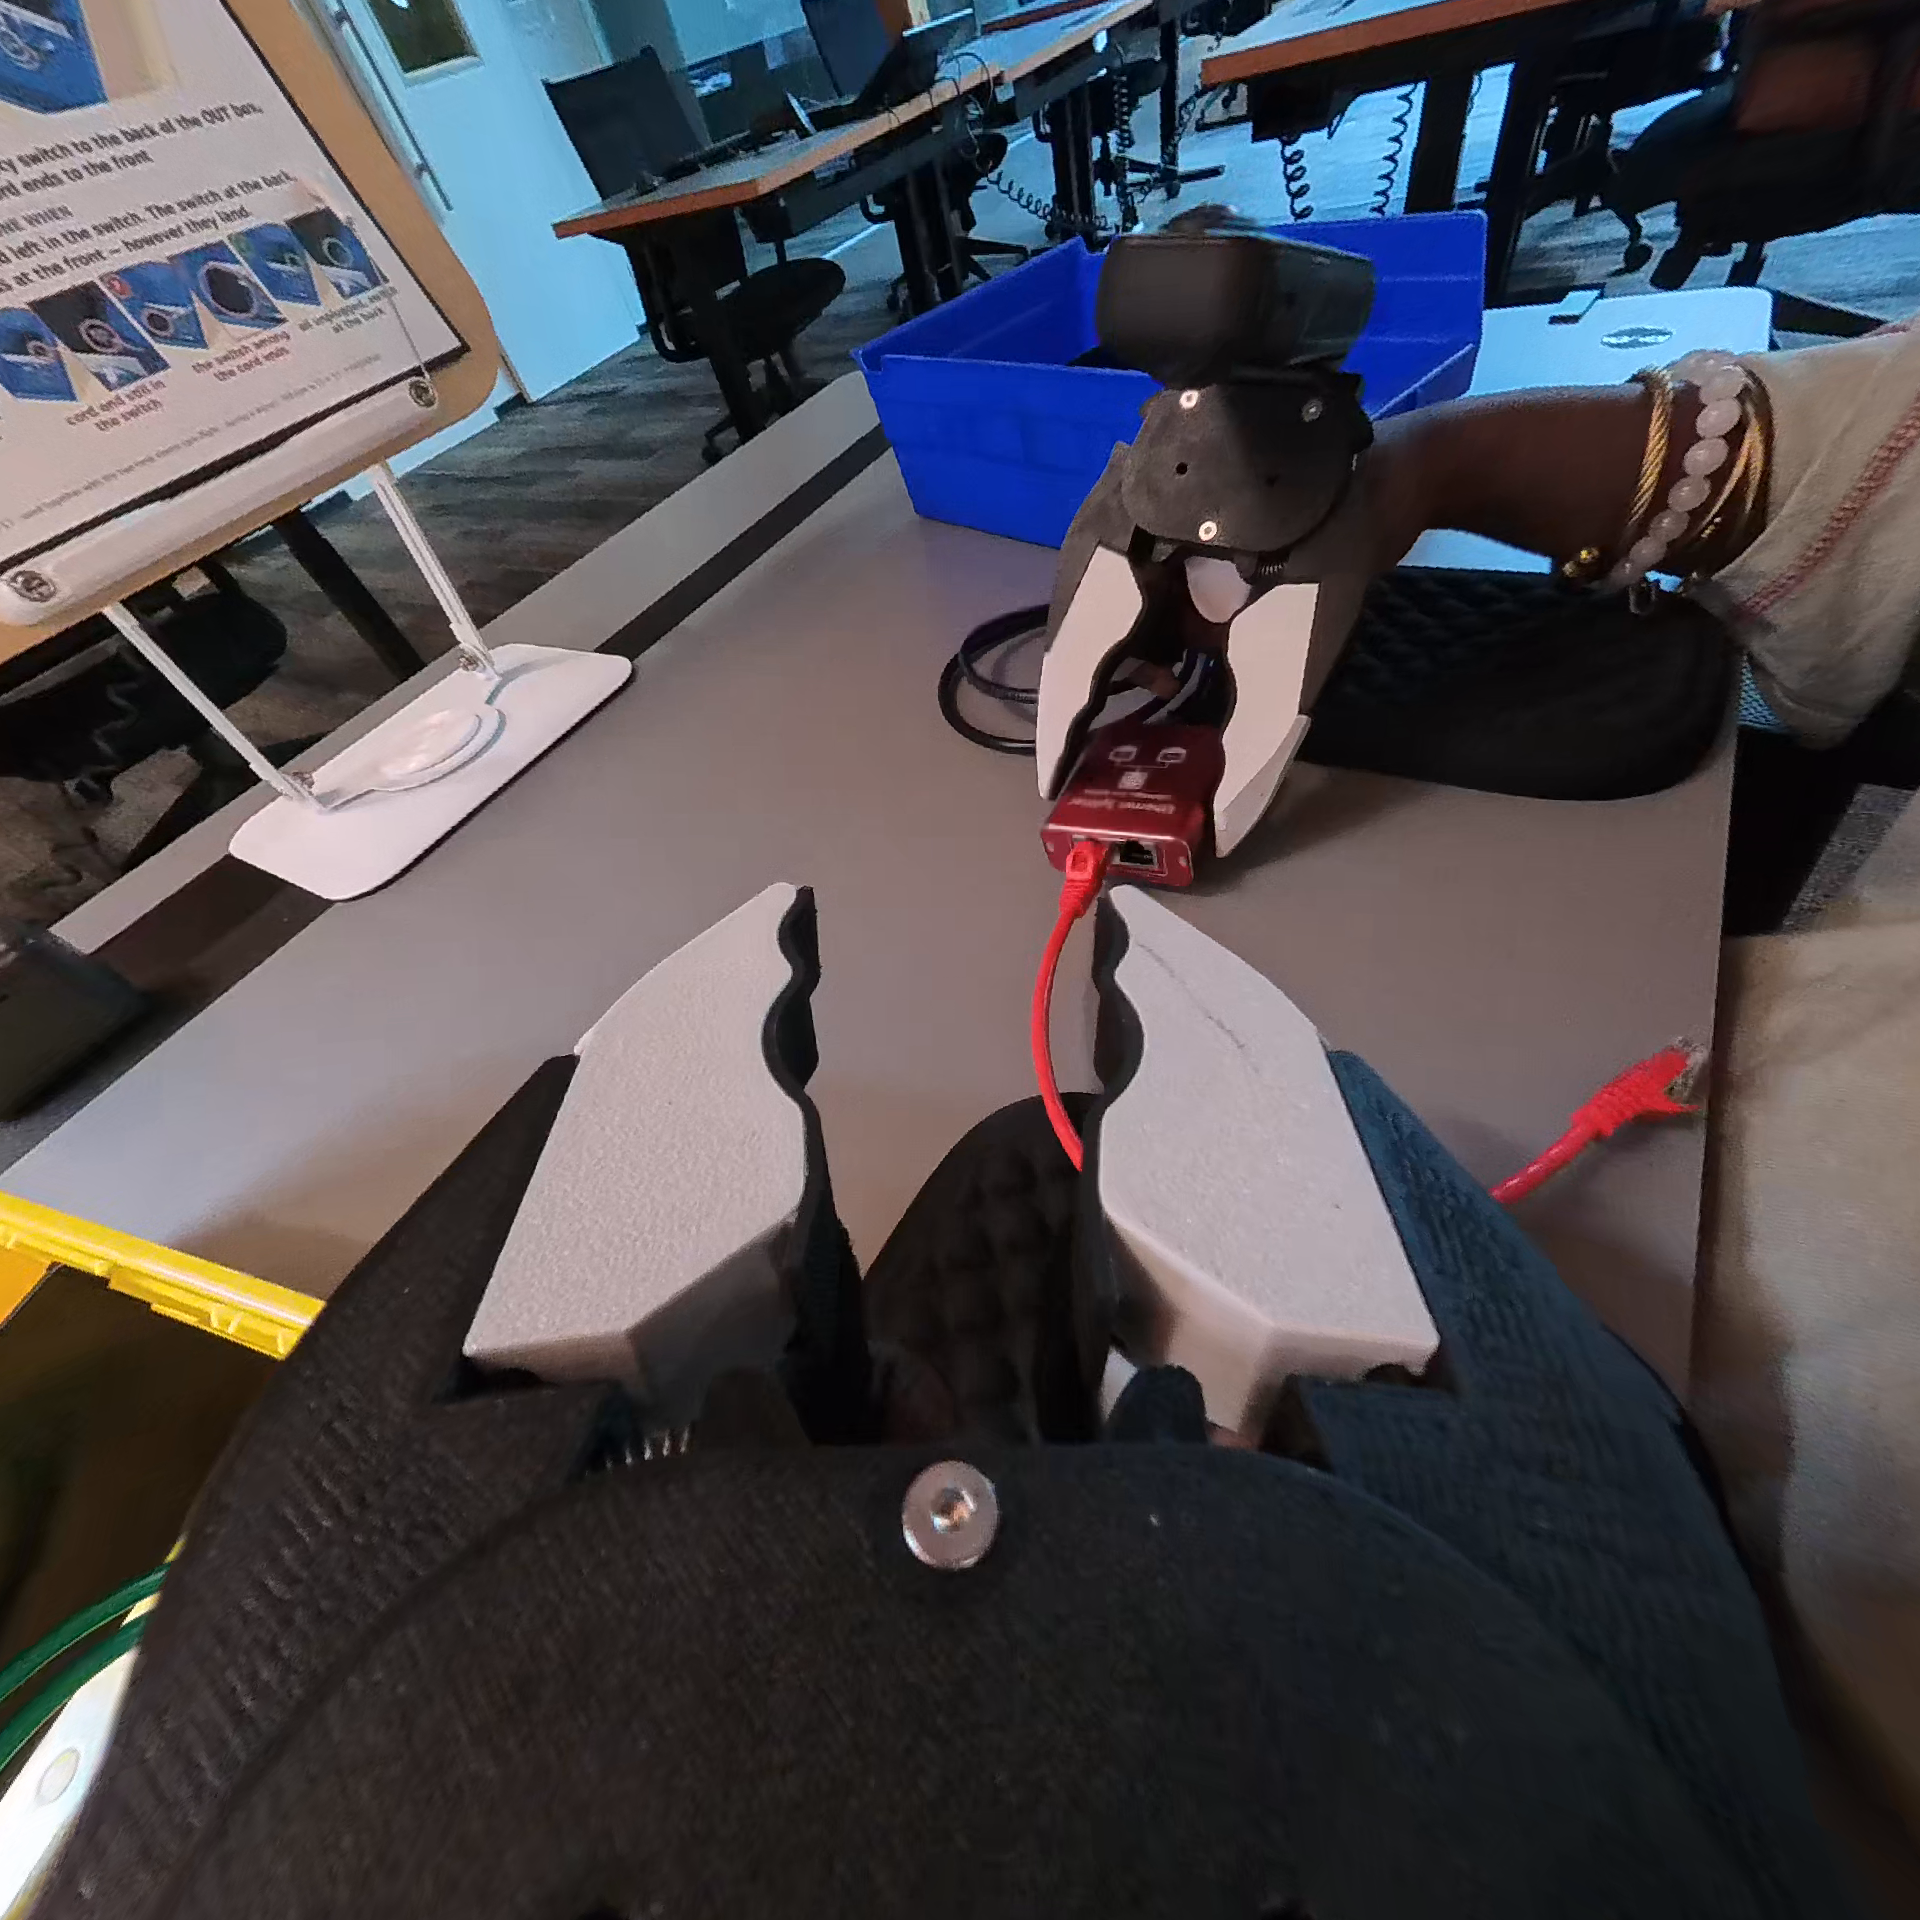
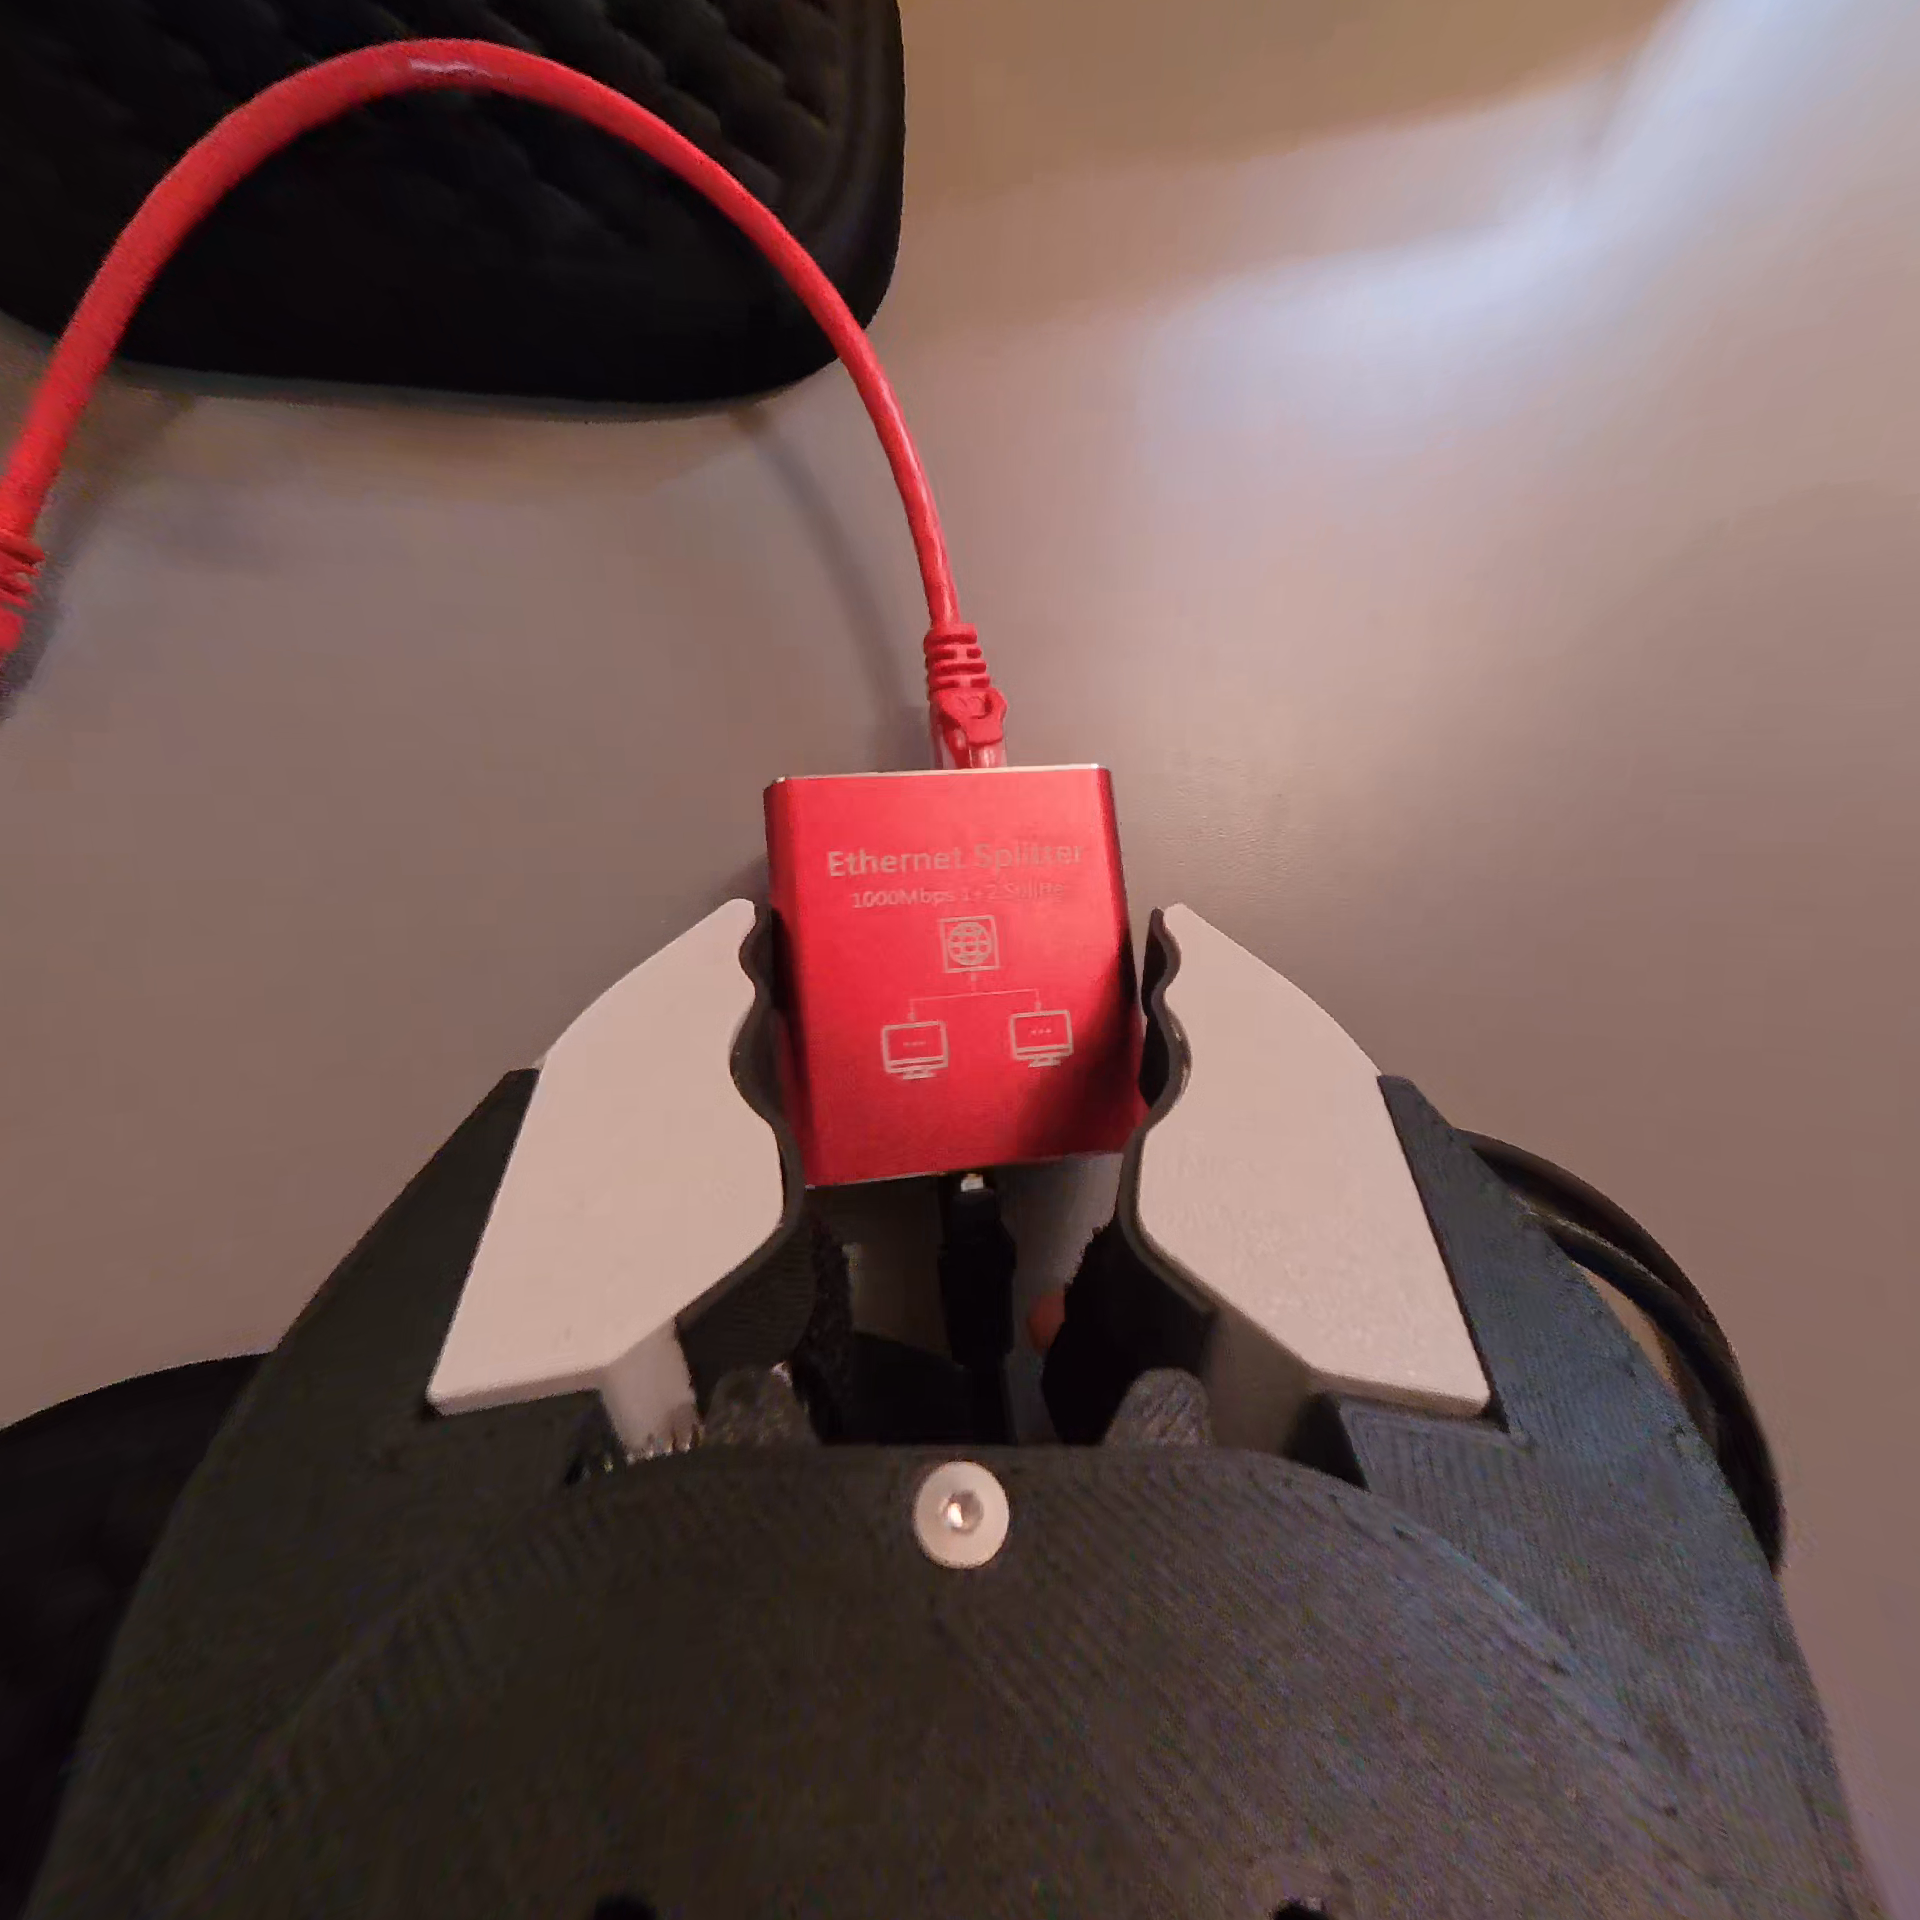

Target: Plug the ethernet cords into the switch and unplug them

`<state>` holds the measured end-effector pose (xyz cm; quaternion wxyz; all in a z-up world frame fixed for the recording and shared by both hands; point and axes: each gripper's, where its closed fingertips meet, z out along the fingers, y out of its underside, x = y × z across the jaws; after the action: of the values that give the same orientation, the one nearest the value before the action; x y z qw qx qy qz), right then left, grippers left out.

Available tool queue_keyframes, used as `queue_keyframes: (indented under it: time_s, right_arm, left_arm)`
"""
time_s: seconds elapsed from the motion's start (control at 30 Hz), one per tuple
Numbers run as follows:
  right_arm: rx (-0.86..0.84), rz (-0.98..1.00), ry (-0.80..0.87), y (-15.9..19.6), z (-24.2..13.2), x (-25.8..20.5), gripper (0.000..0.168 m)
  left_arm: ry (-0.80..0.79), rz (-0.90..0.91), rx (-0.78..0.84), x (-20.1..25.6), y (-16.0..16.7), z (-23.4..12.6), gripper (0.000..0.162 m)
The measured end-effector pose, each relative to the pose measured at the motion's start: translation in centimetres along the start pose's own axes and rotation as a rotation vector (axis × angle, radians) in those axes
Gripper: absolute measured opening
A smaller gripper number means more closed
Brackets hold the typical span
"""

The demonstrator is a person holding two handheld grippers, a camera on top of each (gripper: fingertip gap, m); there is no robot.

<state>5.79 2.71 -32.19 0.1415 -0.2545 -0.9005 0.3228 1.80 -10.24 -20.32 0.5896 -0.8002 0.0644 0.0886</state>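
The right gripper (image 2: 951, 1023) has its jaws clamped on the sides of the red switch (image 2: 951, 977), whose far end pokes out past the fingertips with the red ethernet cord (image 2: 831, 322) plugged in. Only the left wrist view shows the free port beside that plug, the cord's loose end (image 1: 1631, 1091) right of the left gripper (image 1: 951, 914), and that gripper's jaws spread, holding nothing.
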Motion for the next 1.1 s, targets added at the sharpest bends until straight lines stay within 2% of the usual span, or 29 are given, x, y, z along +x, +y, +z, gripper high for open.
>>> queue_keyframes:
  time_s: [0.17, 0.3, 0.4, 0.53, 0.63, 0.7, 0.8, 0.9, 1.1]
  right_arm:
    - [0.006, -0.018, 0.082, -0.2, -0.7, 0.5, 0.101]
    - [0.162, -0.024, 0.154, -2.4, -2.2, 0.4, 0.115]
    - [0.375, -0.018, 0.203, -4.7, -4.0, 0.2, 0.115]
    - [0.658, -0.019, 0.244, -6.6, -6.4, -0.3, 0.113]
    - [0.712, 0.008, 0.231, -6.7, -6.9, -0.4, 0.113]
    - [0.72, 0.019, 0.226, -6.6, -6.9, -0.4, 0.11]
    - [0.735, 0.024, 0.226, -6.5, -7.1, -0.3, 0.108]
    - [0.754, 0.029, 0.23, -6.4, -7.4, -0.3, 0.105]
    - [0.762, 0.007, 0.244, -6.4, -7.5, -0.5, 0.101]
  left_arm:
    - [0.001, -0.008, 0.002, 0.0, 0.1, -0.4, 0.051]
    - [-0.026, -0.002, -0.006, -0.7, -0.1, -1.5, 0.051]
    - [-0.117, 0.016, -0.048, -2.8, 0.1, -3.8, 0.051]
    - [-0.359, -0.042, -0.153, -7.8, 1.6, -9.2, 0.051]
    - [-0.508, -0.107, -0.305, -10.5, 4.6, -13.0, 0.05]
    - [-0.546, -0.145, -0.389, -11.4, 6.4, -14.4, 0.05]
    - [-0.5, -0.231, -0.415, -11.9, 7.6, -13.9, 0.048]
    - [-0.337, -0.25, -0.441, -11.3, 8.4, -11.4, 0.046]
    - [-0.153, -0.354, -0.648, -12.7, 12.6, -7.6, 0.042]
